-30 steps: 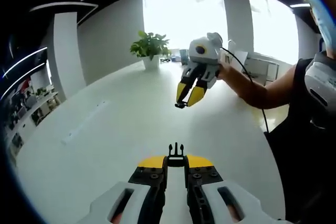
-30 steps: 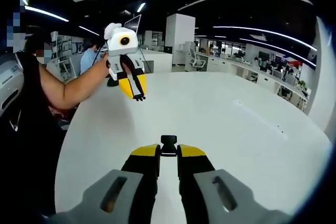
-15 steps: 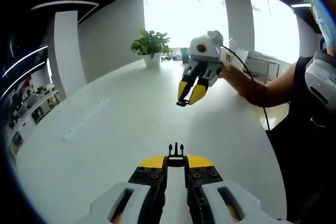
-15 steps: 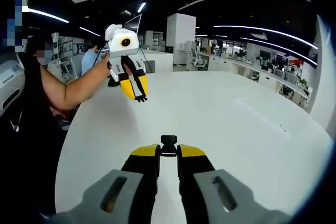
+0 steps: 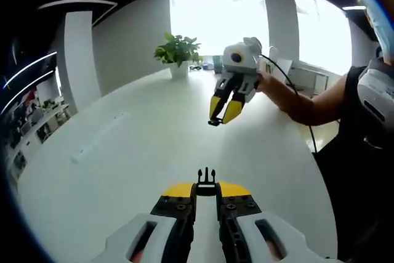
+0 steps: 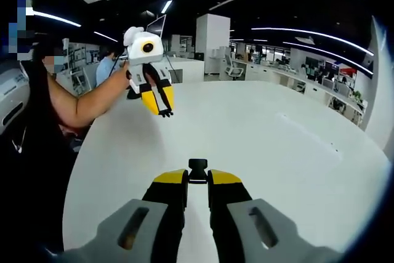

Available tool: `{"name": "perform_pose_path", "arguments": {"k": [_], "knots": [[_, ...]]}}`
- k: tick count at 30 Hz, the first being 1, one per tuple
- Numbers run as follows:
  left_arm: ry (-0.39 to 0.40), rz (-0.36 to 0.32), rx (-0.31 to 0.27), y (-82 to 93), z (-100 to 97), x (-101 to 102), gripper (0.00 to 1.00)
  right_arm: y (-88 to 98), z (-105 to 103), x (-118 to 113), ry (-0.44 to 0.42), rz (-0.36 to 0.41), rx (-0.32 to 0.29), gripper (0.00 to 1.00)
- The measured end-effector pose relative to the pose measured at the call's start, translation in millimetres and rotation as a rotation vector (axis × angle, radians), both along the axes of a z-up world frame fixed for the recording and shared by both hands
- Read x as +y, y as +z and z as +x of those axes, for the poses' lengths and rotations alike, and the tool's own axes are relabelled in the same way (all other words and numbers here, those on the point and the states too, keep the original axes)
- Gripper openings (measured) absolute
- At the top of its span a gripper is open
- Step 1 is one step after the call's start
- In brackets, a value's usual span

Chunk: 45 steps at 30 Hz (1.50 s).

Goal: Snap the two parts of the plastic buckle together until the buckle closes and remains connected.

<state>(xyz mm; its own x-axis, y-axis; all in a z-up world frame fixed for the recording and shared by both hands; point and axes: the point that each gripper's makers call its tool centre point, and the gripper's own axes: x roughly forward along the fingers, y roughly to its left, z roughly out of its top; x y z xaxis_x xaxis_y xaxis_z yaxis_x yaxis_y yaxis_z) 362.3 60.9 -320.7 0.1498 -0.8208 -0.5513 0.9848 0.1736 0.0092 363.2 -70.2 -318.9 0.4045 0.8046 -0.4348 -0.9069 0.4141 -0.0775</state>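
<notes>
My left gripper is shut on the pronged black buckle part, whose prongs stick out past the yellow fingertips. My right gripper is shut on the black socket buckle part. Both are held up over the white table, facing each other and well apart. In the left gripper view the right gripper hangs ahead with the small black socket part at its tips. In the right gripper view the left gripper hangs at upper left with the pronged part at its tips.
A potted plant stands at the far end of the table by bright windows. The person's arm and dark torso are on the right in the left gripper view. Office desks and chairs lie beyond the table.
Hardly anything has changed; the two grippers have drifted slightly, each still shut on its buckle part and apart from the other.
</notes>
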Motion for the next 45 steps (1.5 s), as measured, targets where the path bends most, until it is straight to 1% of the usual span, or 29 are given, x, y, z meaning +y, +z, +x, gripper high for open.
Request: {"name": "perform_pose_path", "arguments": {"k": [18,31,35,37,39,42,45], "knots": [[0.001,0.005,0.013,-5.6,0.5,1,0.11,-6.6,0,-1,0.006,-0.002,0.010,0.13],[-0.004,0.021,0.022,-11.8,-0.7,2,0.11,-11.5,-1,0,0.006,-0.004,0.017,0.13],[-0.009,0.005,0.027,-12.2,-1.1,1,0.11,-14.0,-2,-1,0.006,-0.007,0.022,0.13],[-0.021,-0.010,0.019,-11.9,-2.3,0,0.11,-14.6,-2,-1,0.005,-0.007,0.024,0.13],[-0.032,-0.022,-0.001,-12.9,-1.8,-2,0.11,-15.0,-2,-1,0.005,-0.006,0.024,0.13],[-0.030,-0.010,-0.006,-18.5,0.9,-3,0.11,-15.3,-2,-2,0.003,-0.008,0.024,0.13],[-0.035,-0.013,-0.008,-20.7,0.8,-3,0.11,-16.1,-2,-3,0.005,-0.009,0.025,0.13]]}}
